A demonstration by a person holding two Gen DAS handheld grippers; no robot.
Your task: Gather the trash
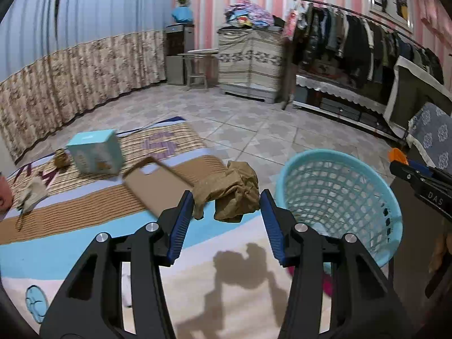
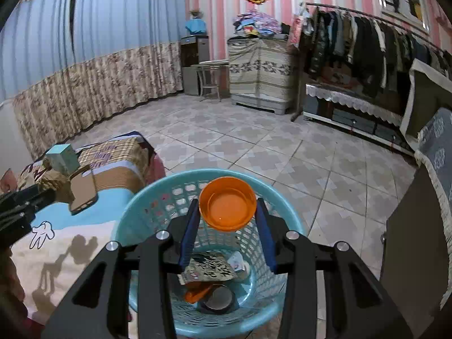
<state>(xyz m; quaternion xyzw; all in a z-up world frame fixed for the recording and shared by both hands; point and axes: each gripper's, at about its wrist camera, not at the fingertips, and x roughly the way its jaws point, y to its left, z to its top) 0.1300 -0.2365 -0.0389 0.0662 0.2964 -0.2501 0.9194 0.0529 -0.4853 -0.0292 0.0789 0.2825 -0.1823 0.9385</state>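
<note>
A crumpled brown paper bag [image 1: 228, 190] is seen between the parted fingers of the left gripper [image 1: 227, 216]; whether the left finger touches it cannot be told. An orange plastic bowl [image 2: 227, 204] is clamped by the right gripper [image 2: 227, 227] over the turquoise basket [image 2: 135, 214], where wrappers [image 2: 207, 268] lie. A teal box [image 1: 94, 152] is left on the bed [image 1: 84, 243].

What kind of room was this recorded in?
Most likely a home bedroom: a bed with a patterned blanket, a long rack of hanging clothes, full-length curtains and a tiled floor.
</note>
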